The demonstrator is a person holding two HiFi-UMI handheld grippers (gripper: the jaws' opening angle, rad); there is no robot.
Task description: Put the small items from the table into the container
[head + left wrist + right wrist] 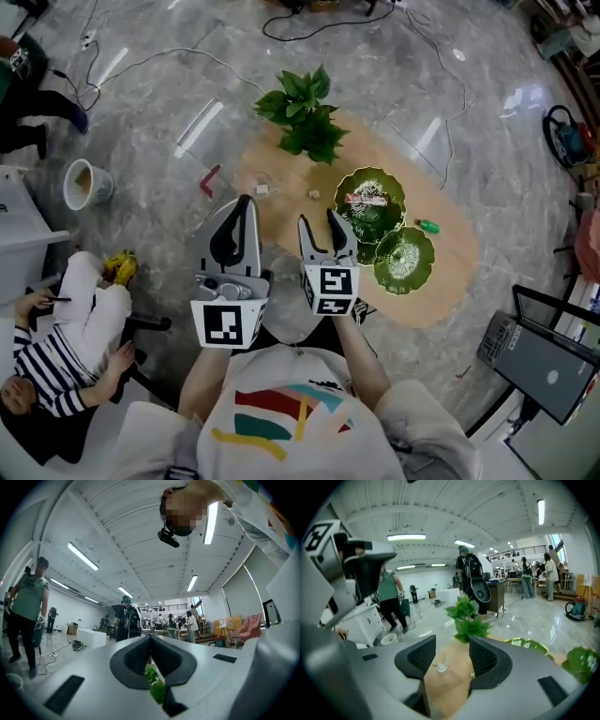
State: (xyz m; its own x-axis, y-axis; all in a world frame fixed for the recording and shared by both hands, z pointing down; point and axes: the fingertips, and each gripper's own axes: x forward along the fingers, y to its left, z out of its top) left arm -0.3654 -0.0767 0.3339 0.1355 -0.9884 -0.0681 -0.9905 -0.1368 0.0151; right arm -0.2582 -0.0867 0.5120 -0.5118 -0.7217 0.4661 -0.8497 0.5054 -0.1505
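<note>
A light wooden table (441, 281) carries two green leaf-shaped dishes (361, 180) (405, 262). A pink item (366, 199) lies in the farther dish. On the tabletop lie a small clear item (262, 187) (440, 666), a small pale item (314, 194) (472, 674) and a green item (427, 226). My right gripper (319, 221) (452, 641) is open above the table's near edge, holding nothing; the clear item shows between its jaws, farther off. My left gripper (244, 202) (151, 637) is shut and empty at the table's left edge, pointing level.
A leafy green plant (305, 112) (466, 618) stands at the table's far end. On the floor are a white bucket (84, 183), cables (159, 56) and a red object (208, 180). A person (56, 366) sits at lower left. A dark screen (544, 366) stands at lower right.
</note>
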